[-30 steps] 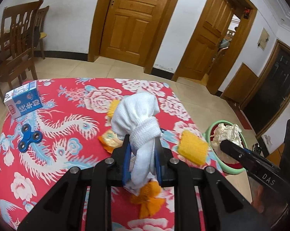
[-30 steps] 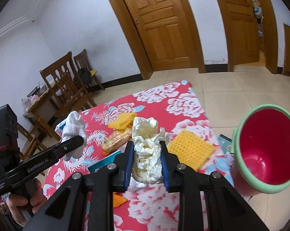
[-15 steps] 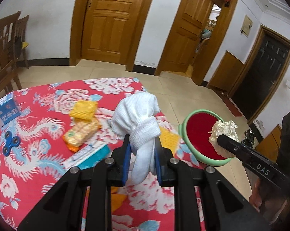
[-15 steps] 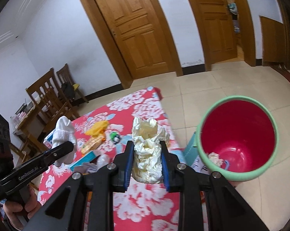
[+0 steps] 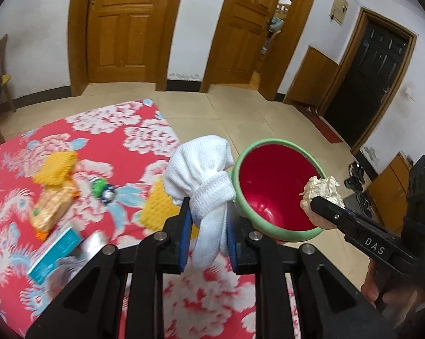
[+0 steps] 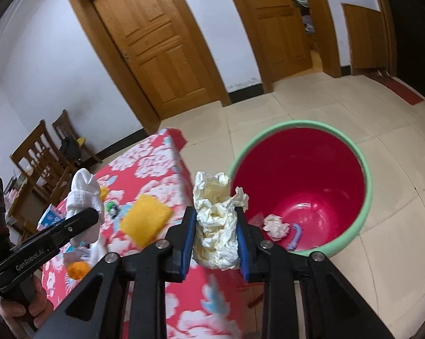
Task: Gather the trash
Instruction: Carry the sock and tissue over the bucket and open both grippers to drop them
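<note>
My left gripper (image 5: 207, 220) is shut on a white knotted sock (image 5: 204, 175) and holds it above the table's right edge, next to the bin. My right gripper (image 6: 216, 223) is shut on a crumpled cream paper wad (image 6: 216, 223), just left of the bin's rim. The bin (image 6: 365, 197) is red inside with a green rim and stands on the floor beside the table; a paper ball (image 6: 274, 224) and a blue strip (image 6: 295, 236) lie in it. In the left wrist view the bin (image 5: 280, 233) is right of the sock, with the right gripper (image 5: 321, 203) at its near rim.
The table has a red floral cloth (image 5: 105, 141). On it lie yellow sponges (image 5: 159, 207), an orange snack packet (image 5: 50, 204), a teal box (image 5: 56, 250) and a small green toy (image 5: 102, 188). Wooden chairs (image 6: 43, 152) stand at the left. Tiled floor surrounds the bin.
Both grippers have moved right toward the bin, each still holding its item. The bin now looks larger and closer in both views.
</note>
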The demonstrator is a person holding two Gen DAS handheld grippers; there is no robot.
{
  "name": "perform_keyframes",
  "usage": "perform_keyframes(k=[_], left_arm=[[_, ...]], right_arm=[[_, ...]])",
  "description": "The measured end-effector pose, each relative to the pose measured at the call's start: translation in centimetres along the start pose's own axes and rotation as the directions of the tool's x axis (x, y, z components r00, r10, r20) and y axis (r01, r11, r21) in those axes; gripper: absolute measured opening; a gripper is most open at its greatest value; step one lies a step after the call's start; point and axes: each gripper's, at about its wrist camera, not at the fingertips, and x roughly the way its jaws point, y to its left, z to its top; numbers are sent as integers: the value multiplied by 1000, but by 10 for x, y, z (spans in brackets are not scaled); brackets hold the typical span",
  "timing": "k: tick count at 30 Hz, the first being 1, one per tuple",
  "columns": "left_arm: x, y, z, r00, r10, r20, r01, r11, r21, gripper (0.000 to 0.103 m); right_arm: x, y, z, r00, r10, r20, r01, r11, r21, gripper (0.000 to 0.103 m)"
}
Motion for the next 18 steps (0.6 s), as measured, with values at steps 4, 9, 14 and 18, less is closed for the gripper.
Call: perform_keyframes(k=[4, 9, 14, 18], left_arm=[[24, -17, 6, 999, -18, -30, 19, 999, 34, 21], [56, -37, 11, 997, -37, -72, 43, 996, 75, 21], [82, -57, 15, 993, -55, -107, 66, 992, 105, 21], [102, -70, 16, 989, -64, -135, 81, 989, 125, 21]], right_arm=[[11, -23, 2, 999, -30, -15, 31, 999, 28, 32], [26, -50, 5, 997, -61, -36, 63, 996, 59, 32], [36, -72, 7, 996, -85, -42, 88, 992, 86, 32], [40, -80, 7, 994, -96, -46, 100, 990, 95, 38]])
